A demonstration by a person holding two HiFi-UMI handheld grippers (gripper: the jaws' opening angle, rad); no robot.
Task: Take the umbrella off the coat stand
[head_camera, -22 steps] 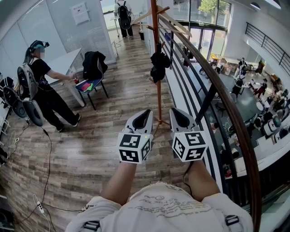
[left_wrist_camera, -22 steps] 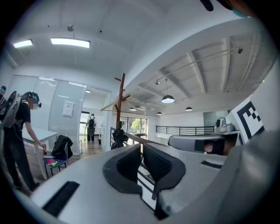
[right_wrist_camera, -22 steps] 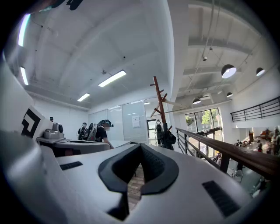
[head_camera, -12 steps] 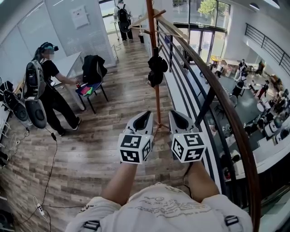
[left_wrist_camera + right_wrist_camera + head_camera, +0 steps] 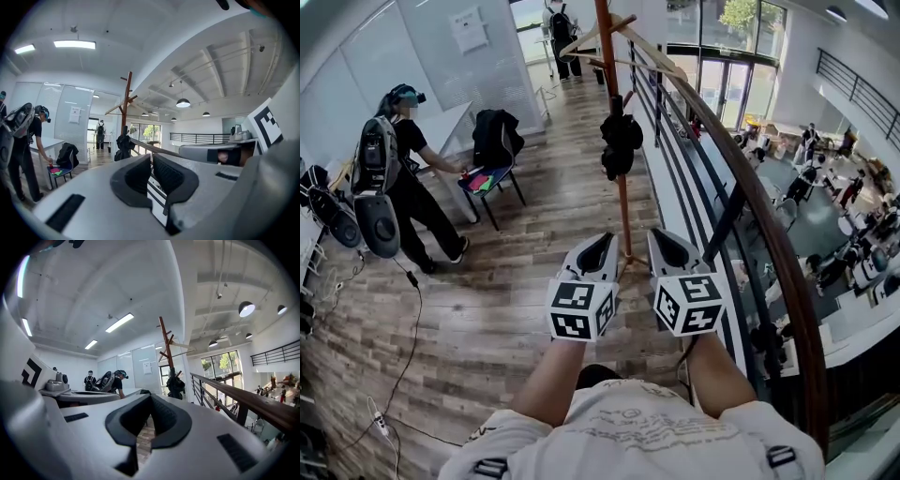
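Observation:
A brown wooden coat stand (image 5: 619, 202) rises ahead, close beside the railing. A folded black umbrella (image 5: 620, 144) hangs from one of its pegs, partway up the pole. My left gripper (image 5: 601, 243) and right gripper (image 5: 662, 238) are held side by side at waist height, well short of the stand, both shut and empty. In the left gripper view the umbrella (image 5: 123, 143) hangs on the stand (image 5: 126, 101) far beyond the shut left gripper (image 5: 151, 159). The right gripper view shows the umbrella (image 5: 176, 386) on the stand (image 5: 166, 345), far past the right gripper (image 5: 150, 399).
A curved wooden handrail with dark bars (image 5: 748, 192) runs along the right, with a drop to a lower floor beyond it. At left a person (image 5: 398, 178) leans over a white table (image 5: 441, 127), next to a chair draped with a black jacket (image 5: 493, 141). Cables (image 5: 405, 356) trail over the wood floor.
The view has come a little nearer to the coat stand, whose pole and umbrella have shifted slightly left. Both grippers stay together, shut. The person at left has straightened up somewhat by the table.

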